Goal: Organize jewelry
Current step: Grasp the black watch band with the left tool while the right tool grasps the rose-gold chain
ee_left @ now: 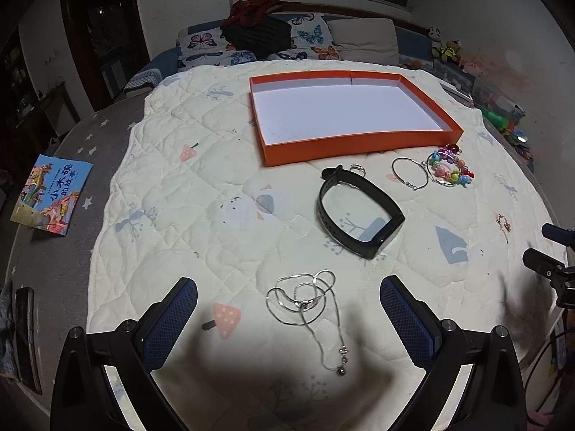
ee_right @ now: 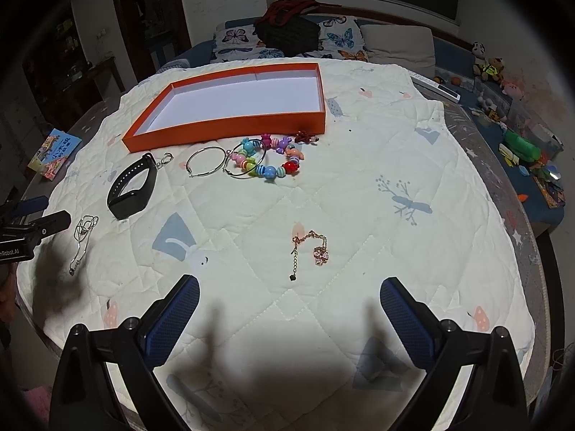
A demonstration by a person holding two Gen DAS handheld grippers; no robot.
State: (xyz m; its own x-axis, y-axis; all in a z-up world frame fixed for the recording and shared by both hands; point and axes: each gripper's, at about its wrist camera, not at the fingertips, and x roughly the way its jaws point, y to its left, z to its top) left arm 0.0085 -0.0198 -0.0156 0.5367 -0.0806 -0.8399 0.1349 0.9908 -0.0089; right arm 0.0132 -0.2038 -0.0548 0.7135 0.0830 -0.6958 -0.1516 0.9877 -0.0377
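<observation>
An empty orange tray (ee_left: 359, 149) (ee_right: 230, 129) lies at the far side of a quilted white pad. In front of it lie a black wristband (ee_left: 359, 212) (ee_right: 132, 186), a small silver ring (ee_left: 358, 168), silver hoop earrings (ee_left: 409, 173) (ee_right: 206, 166) and a colourful bead bracelet (ee_left: 451, 170) (ee_right: 269, 160). A silver chain necklace (ee_left: 305, 301) (ee_right: 83, 237) lies just ahead of my open left gripper (ee_left: 287, 309). A rose-gold chain bracelet (ee_right: 312, 251) (ee_left: 503, 222) lies ahead of my open right gripper (ee_right: 289, 309). Both grippers are empty.
A children's book (ee_left: 50, 194) lies on the grey mattress at the left. A phone (ee_left: 25, 334) lies near the left edge. Butterfly pillows (ee_left: 305, 43), a dark bag and toys (ee_right: 517, 147) lie beyond and to the right.
</observation>
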